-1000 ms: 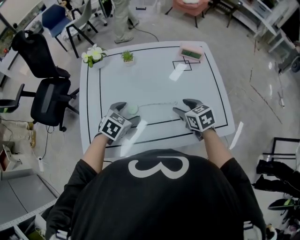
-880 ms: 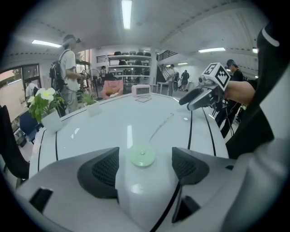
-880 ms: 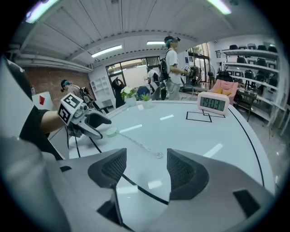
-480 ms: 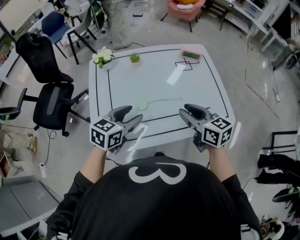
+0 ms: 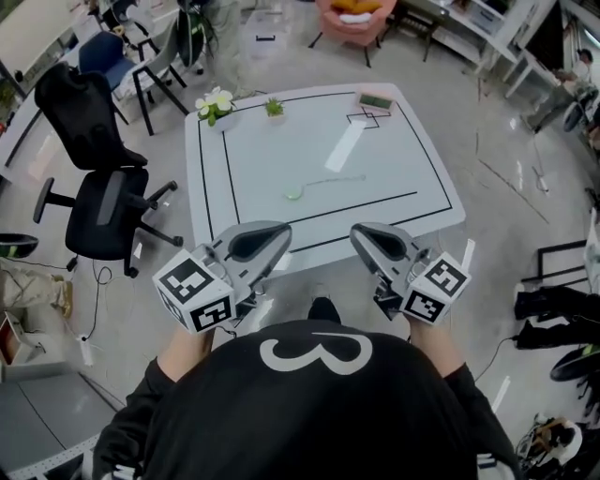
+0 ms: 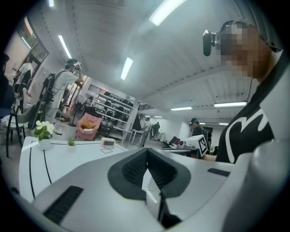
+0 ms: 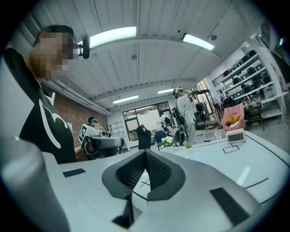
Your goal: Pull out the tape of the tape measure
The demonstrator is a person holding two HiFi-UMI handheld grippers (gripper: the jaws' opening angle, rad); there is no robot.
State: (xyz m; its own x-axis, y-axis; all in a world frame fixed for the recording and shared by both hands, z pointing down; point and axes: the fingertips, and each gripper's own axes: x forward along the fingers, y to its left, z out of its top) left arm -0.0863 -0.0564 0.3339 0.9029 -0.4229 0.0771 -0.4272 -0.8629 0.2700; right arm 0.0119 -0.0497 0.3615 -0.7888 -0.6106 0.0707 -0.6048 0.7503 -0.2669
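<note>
Tape measure (image 5: 294,193) lies on the table (image 5: 403,159), tape pulled out. Left hand-held gripper (image 5: 281,230) and right hand-held gripper (image 5: 358,232), well apart from it, just snapped closed on nothing. Black shirt (image 5: 316,394) says "3".

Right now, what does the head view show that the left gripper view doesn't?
Only the head view: the green tape measure lying loose on the table, tape drawn out. Only the left gripper view: ceiling lights and storage shelves. Both: the table, the flower pot, the pink armchair, and the left gripper, shut and empty.
</note>
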